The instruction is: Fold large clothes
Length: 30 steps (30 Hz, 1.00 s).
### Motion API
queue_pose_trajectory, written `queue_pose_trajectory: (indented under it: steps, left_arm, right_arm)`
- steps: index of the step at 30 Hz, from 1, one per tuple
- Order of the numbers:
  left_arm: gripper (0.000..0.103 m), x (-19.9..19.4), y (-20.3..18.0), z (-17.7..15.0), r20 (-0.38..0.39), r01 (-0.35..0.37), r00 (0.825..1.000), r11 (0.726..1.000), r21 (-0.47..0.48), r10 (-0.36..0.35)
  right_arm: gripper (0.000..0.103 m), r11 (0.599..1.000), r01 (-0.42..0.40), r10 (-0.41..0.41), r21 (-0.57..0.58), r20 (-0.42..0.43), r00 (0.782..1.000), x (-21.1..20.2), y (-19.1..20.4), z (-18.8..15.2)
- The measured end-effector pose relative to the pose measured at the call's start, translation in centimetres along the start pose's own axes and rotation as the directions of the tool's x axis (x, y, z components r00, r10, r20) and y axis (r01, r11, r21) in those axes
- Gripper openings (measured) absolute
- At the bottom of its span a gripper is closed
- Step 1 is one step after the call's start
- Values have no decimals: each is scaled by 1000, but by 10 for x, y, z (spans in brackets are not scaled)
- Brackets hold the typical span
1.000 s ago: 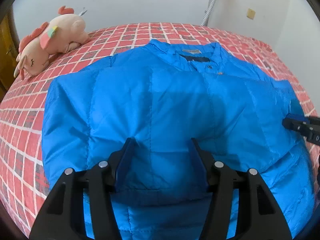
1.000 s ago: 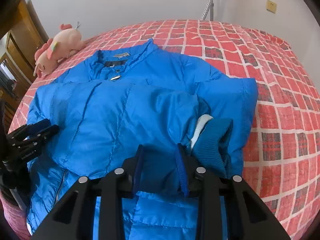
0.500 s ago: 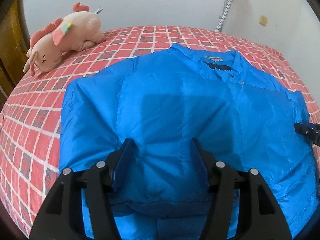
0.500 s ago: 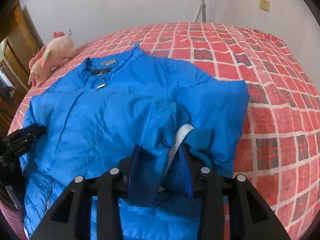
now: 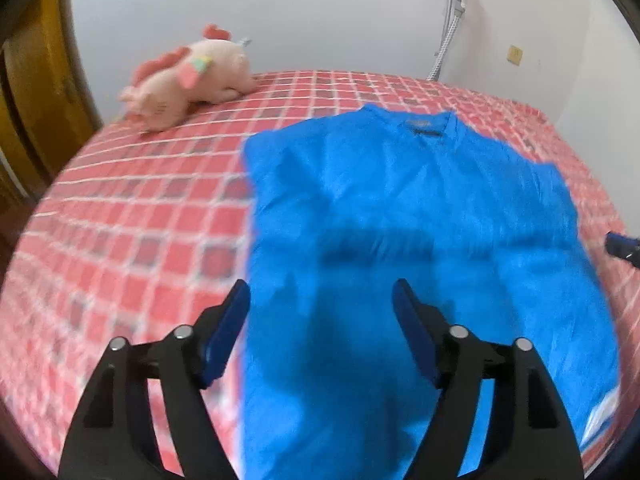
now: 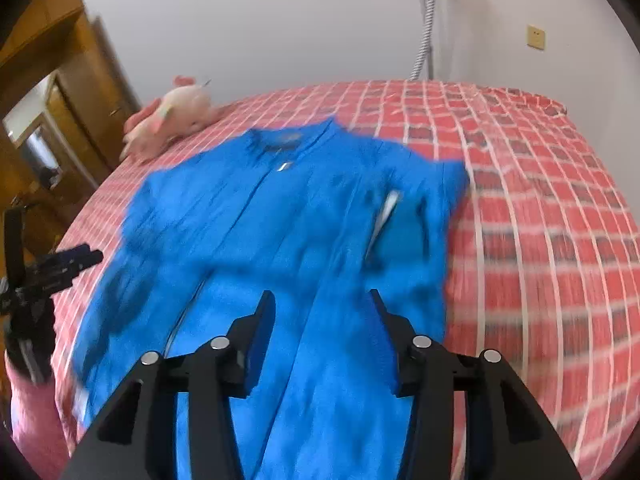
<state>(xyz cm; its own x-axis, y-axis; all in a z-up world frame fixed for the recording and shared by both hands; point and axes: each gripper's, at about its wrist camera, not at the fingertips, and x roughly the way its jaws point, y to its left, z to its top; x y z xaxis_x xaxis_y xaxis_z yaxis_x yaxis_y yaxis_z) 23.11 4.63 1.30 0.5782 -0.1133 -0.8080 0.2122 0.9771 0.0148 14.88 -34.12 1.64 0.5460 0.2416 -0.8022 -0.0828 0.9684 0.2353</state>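
A bright blue puffer jacket (image 5: 400, 208) lies front up on the bed, collar at the far end, both sleeves folded in over the body. It also shows in the right wrist view (image 6: 280, 232), with a white lining strip and knit cuff (image 6: 400, 224) on its right side. My left gripper (image 5: 320, 300) is open and empty above the jacket's lower left edge. My right gripper (image 6: 320, 304) is open and empty above the jacket's lower middle. Both views are motion blurred. The left gripper (image 6: 64, 260) shows at the left edge of the right wrist view.
The bed has a red and white checked cover (image 5: 140, 220). A pink plush toy (image 5: 188, 76) lies at its far left corner, also in the right wrist view (image 6: 172, 120). A wooden wardrobe (image 6: 60, 92) stands left. White walls and a hose (image 6: 426, 28) are behind.
Both grippers have pulled back and up from the jacket. The right gripper let go of the folded sleeve and opened wide. The left gripper moved left.
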Motion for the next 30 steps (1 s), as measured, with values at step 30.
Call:
queue_pose_trajectory:
  steps: [30]
  left_arm:
    - [73,-45,24,-181,-186,115,972,982,-150,-142]
  right_arm:
    - [48,988,-96,121,118,-229,966,-37,8,-184]
